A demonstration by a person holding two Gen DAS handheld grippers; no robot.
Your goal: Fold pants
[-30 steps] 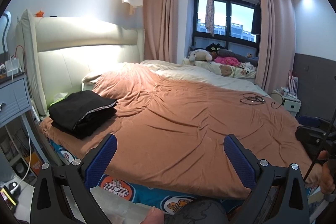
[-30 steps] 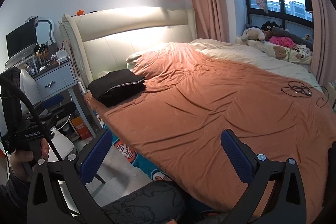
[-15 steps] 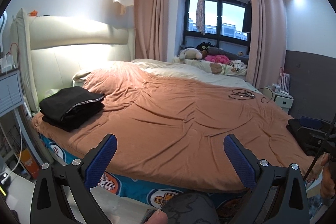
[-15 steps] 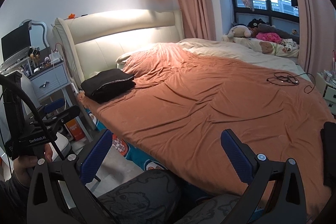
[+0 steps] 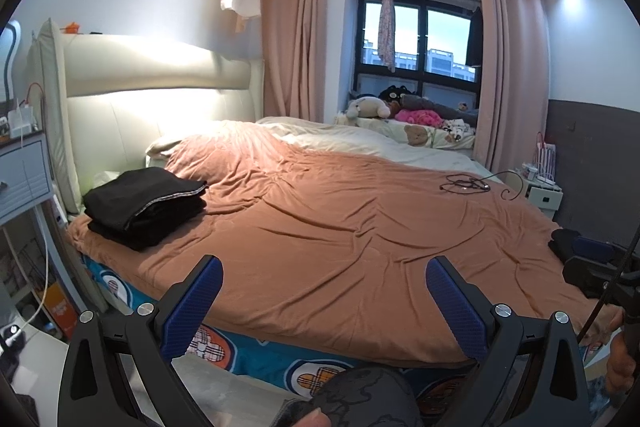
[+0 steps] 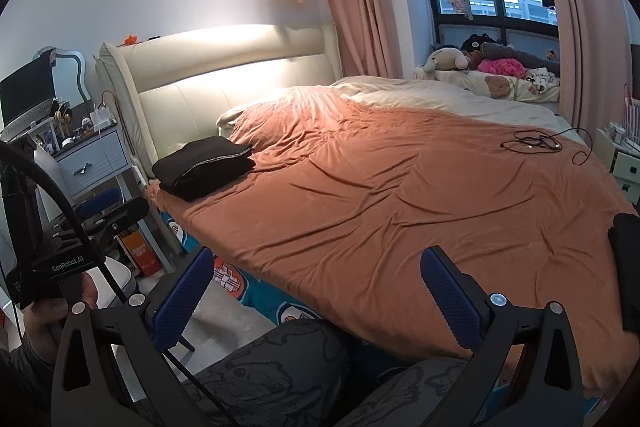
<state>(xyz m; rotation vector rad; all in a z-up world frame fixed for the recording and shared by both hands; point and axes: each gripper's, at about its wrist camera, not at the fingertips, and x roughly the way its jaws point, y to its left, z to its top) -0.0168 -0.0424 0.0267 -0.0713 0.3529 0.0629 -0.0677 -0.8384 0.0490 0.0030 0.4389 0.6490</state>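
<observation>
We hold the left gripper (image 5: 323, 297) and the right gripper (image 6: 318, 289) above the near edge of the bed, both with jaws spread wide and nothing between the blue pads. The folded black pants (image 5: 145, 206) lie at ten o'clock from the left gripper, stacked on the orange blanket (image 5: 360, 227) near the cream headboard (image 5: 160, 83). At three o'clock, another dark garment (image 6: 626, 259) rests at the blanket's edge. A tangled cable (image 5: 466, 184) lies at one o'clock, well apart from the pants.
</observation>
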